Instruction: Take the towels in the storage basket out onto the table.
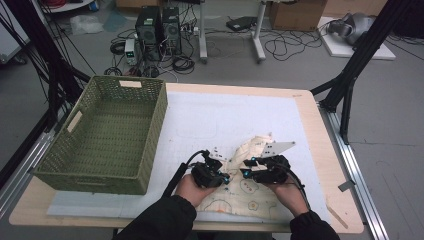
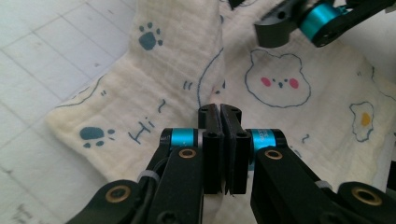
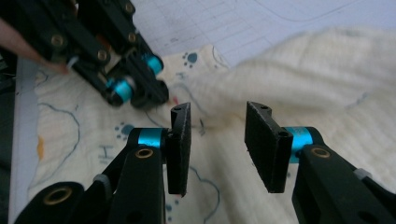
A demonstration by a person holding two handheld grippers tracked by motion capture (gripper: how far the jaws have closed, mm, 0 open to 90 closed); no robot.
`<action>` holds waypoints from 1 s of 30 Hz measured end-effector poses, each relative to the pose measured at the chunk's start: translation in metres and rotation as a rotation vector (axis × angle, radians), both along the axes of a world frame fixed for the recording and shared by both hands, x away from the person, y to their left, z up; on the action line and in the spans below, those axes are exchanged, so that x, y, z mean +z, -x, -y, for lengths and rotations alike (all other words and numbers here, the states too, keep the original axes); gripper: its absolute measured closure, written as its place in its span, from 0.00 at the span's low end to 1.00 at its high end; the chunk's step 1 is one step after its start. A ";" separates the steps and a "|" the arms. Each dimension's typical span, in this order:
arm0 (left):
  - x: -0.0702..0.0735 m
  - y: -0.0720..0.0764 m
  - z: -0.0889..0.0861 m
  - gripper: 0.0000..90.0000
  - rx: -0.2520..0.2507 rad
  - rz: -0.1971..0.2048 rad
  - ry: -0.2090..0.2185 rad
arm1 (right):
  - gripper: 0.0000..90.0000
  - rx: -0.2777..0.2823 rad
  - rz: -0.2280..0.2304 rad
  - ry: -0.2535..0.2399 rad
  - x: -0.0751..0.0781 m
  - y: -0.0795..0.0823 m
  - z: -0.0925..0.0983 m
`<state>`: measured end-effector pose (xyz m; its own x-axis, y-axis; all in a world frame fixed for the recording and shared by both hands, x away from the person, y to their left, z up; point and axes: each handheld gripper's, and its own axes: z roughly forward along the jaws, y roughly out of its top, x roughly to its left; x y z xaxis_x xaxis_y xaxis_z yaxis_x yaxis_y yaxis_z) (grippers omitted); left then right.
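Observation:
A cream cloth (image 1: 252,187) printed with paw marks, a bear face and a fried egg lies crumpled on the white mat near the table's front edge. In the left gripper view my left gripper (image 2: 219,109) is shut on a raised fold of the cloth (image 2: 177,60), the ridge running up into the pressed pads. My right gripper (image 3: 217,112) stands open just above the cloth (image 3: 299,70), with nothing gripped between its jaws. In the high view the left gripper (image 1: 225,176) and the right gripper (image 1: 246,172) face each other closely over the cloth's middle.
An empty green woven basket (image 1: 107,132) stands on the left part of the table. The white gridded mat (image 1: 225,115) covers most of the wooden tabletop. Computer towers, cables and boxes lie on the floor beyond the far edge.

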<state>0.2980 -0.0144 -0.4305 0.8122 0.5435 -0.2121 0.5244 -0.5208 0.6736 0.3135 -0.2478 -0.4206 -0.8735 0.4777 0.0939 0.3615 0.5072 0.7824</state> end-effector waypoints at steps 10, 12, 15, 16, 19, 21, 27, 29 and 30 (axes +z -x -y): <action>0.003 0.000 -0.005 0.89 -0.023 -0.002 0.020 | 0.99 -0.026 -0.039 0.128 -0.020 -0.009 -0.026; 0.010 -0.002 -0.011 0.85 -0.004 0.003 0.055 | 0.99 -0.029 -0.038 0.123 -0.021 -0.010 -0.026; 0.022 -0.010 -0.021 0.82 0.039 0.026 0.073 | 0.99 -0.030 -0.041 0.123 -0.021 -0.009 -0.025; 0.025 -0.013 -0.024 0.82 0.054 0.032 0.081 | 0.99 -0.026 -0.042 0.124 -0.021 -0.009 -0.024; 0.027 -0.021 -0.030 0.80 0.116 0.058 0.082 | 0.99 -0.025 -0.040 0.128 -0.020 -0.008 -0.023; 0.021 -0.026 -0.029 0.80 0.144 0.071 0.038 | 0.99 -0.024 -0.046 0.128 -0.020 -0.008 -0.022; 0.002 -0.037 -0.020 0.79 0.188 0.086 -0.100 | 0.86 -0.013 -0.054 0.108 -0.019 -0.008 -0.020; -0.002 -0.037 -0.019 0.82 0.192 0.111 -0.131 | 0.82 -0.008 -0.050 0.105 -0.016 -0.006 -0.016; -0.002 -0.036 -0.019 0.84 0.191 0.122 -0.140 | 0.80 -0.004 -0.043 0.108 -0.015 -0.004 -0.014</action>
<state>0.3342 0.0042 -0.4323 0.7073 0.7063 -0.0307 0.5415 -0.5133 0.6659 0.3179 -0.2337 -0.4352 -0.8678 0.4906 0.0791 0.3960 0.5865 0.7065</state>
